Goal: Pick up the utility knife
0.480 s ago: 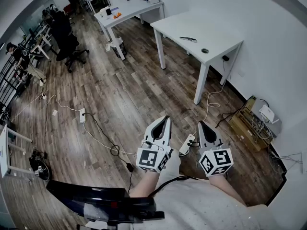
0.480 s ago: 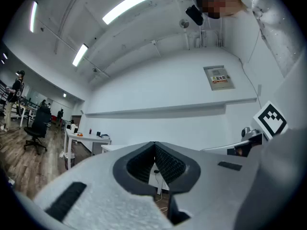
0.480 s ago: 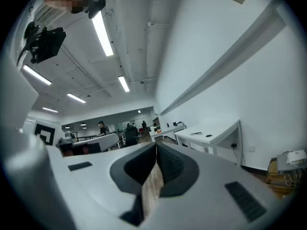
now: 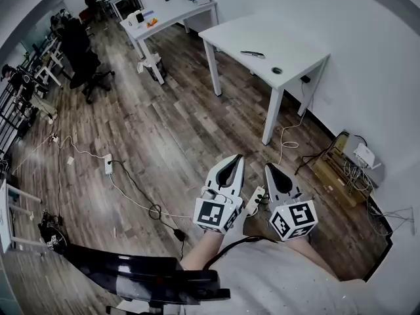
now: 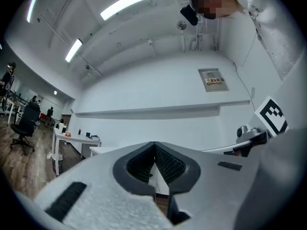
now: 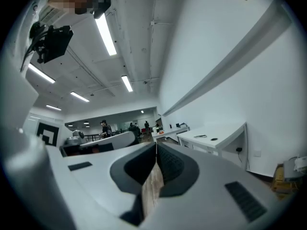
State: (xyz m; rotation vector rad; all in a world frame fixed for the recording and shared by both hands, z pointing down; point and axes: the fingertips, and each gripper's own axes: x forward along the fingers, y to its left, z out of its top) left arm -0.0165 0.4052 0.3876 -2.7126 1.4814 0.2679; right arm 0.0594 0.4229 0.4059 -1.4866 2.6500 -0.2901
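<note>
Well ahead of us, the utility knife (image 4: 253,54) lies flat on the near white table (image 4: 294,41), toward that table's middle, with a small dark round thing (image 4: 280,70) just beside it nearer the front edge (what it is we cannot tell). In the right gripper view the knife (image 6: 200,136) shows as a thin dark sliver on the tabletop, well apart from both of our tools.

We hold the left gripper (image 4: 235,159) and the right gripper (image 4: 269,168) side by side low in the head view, above the wooden floor (image 4: 170,130), both far short of the table. The left gripper (image 5: 154,144) has its jaws pressed together at the tips with nothing between them. The right gripper (image 6: 156,145) is likewise closed tip to tip and carries nothing.

On the floor between the two grippers lies a white power strip (image 4: 254,199). A cardboard box (image 4: 336,169) full of cables sits against the wall at the right. Farther off stand a second white table (image 4: 172,13) with small items on it and a black office chair (image 4: 84,63).
</note>
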